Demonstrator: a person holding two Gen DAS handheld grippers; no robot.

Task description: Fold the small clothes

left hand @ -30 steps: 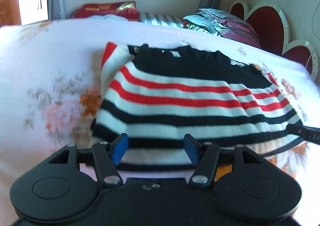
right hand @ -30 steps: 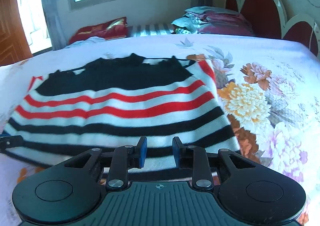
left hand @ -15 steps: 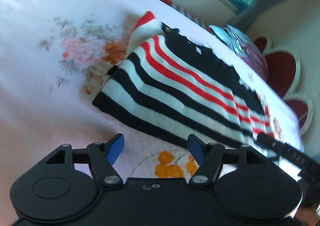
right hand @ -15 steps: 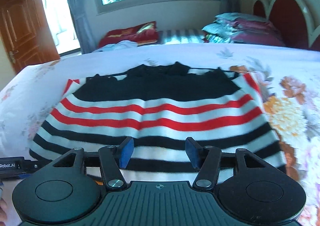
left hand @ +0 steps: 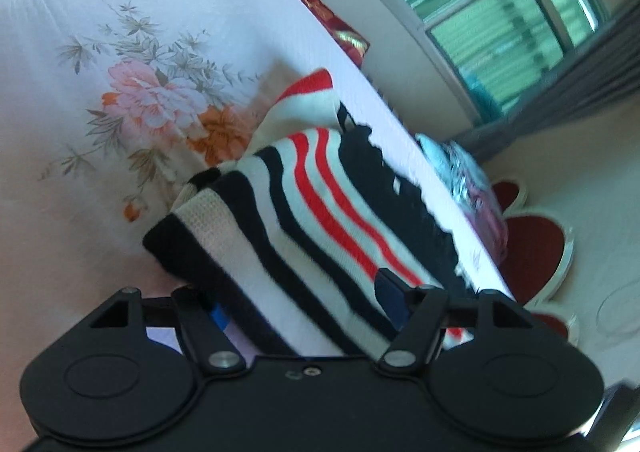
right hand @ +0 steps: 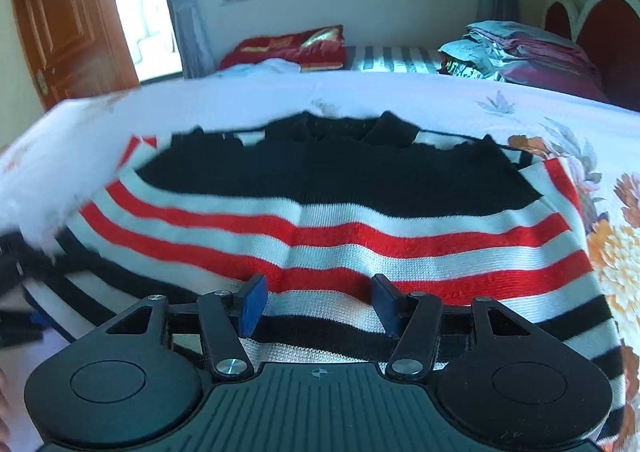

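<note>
A small striped sweater [right hand: 360,211], black at the top with red, white and black bands, lies folded on the floral bedsheet [right hand: 520,107]. My left gripper [left hand: 304,302] is open, tilted, with its jaws astride the sweater's [left hand: 304,219] left hem edge; the left blue pad is partly hidden under the cloth. My right gripper [right hand: 318,304] is open, low over the near hem, with the fabric between and below its blue pads. The left gripper shows as a dark blur at the left edge of the right wrist view [right hand: 16,264].
The bedsheet [left hand: 100,51] spreads left of the sweater. A stack of folded bedding [right hand: 520,51] and a red pillow [right hand: 288,47] lie at the far side, before the window wall. A red scalloped headboard [right hand: 600,31] stands at right; a wooden door [right hand: 68,19] at left.
The left gripper has rolled sideways and pushed in onto the sweater's left hem corner. The right gripper opened wider and moved forward, closer over the near hem.
</note>
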